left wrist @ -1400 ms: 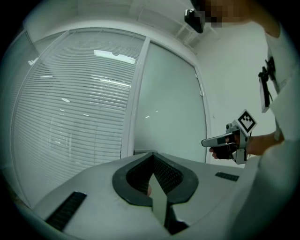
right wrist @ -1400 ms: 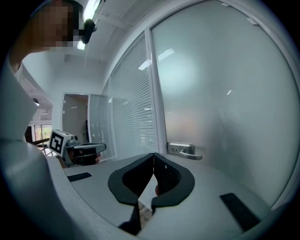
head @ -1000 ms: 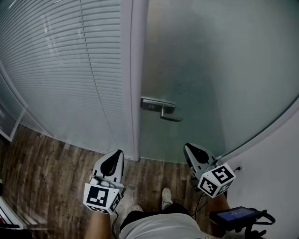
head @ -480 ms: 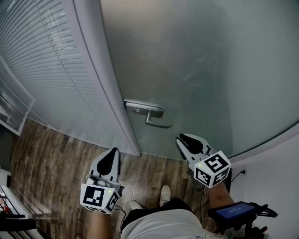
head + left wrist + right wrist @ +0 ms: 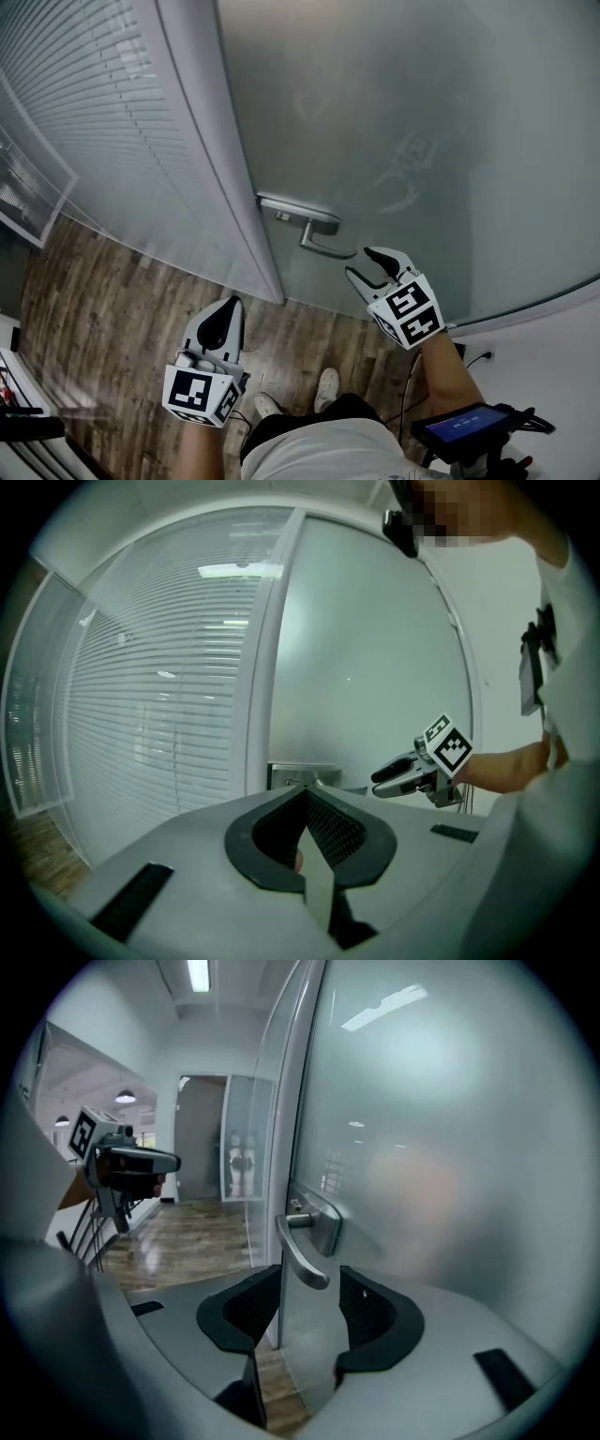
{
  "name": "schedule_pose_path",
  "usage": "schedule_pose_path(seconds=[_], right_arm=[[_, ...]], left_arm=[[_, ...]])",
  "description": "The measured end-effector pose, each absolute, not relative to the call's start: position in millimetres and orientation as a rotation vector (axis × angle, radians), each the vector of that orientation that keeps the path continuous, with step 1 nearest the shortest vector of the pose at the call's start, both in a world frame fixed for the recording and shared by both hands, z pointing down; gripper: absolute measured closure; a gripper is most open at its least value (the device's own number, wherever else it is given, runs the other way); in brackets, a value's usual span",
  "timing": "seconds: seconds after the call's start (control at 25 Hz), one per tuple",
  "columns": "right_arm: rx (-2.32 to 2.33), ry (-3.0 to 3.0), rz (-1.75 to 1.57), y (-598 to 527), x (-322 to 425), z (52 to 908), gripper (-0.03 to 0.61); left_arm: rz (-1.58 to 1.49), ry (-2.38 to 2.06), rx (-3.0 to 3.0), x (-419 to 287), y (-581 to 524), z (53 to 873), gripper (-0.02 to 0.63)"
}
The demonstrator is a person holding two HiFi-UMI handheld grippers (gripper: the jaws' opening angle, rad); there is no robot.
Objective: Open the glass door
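The frosted glass door (image 5: 403, 122) has a silver lever handle (image 5: 317, 232) near its left edge. My right gripper (image 5: 361, 262) is at the free end of the lever, and its jaws have just been opening. In the right gripper view the lever (image 5: 302, 1246) hangs between the spread pads of the right gripper (image 5: 309, 1302), and neither pad touches it. My left gripper (image 5: 223, 317) hangs lower left over the floor, shut and empty. In the left gripper view its jaws (image 5: 305, 829) meet, with the handle plate (image 5: 302, 774) and the right gripper (image 5: 382, 780) beyond them.
A glass partition with horizontal blinds (image 5: 84, 112) stands left of the grey door frame (image 5: 220, 159). Wood-plank floor (image 5: 103, 319) lies below, with the person's shoes (image 5: 326, 386). A white wall (image 5: 553, 347) and a small screen device (image 5: 469, 424) are at the lower right.
The right gripper has moved up and toward the door to the lever's end, rolled, and its jaws have spread from shut to open. The left gripper stays shut and has hardly shifted.
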State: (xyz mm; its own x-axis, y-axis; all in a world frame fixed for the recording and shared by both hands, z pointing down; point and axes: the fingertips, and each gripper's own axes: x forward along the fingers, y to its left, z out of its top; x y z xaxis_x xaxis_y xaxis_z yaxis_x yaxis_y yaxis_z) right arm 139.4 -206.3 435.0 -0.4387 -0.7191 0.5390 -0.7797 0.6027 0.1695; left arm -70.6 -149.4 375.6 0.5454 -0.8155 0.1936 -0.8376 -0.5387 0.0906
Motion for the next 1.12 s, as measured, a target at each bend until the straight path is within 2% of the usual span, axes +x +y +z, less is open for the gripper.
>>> schedule_pose_path(seconds=[0.36,0.48,1.12], right_arm=[[1.122,-2.227,0.14,-220,136,452,0.403],[1.146,-2.249,0.21,-221,137,454,0.457],[1.33,-2.289,0.421,-226,138,474,0.454]], left_arm=[[0.201,-1.395,2.596,-70,-153,383,0.62],[0.203,-1.385,2.602,-70,-154,382,0.62],[0.165,-1.335,2.637,-66,-156,374,0.62]])
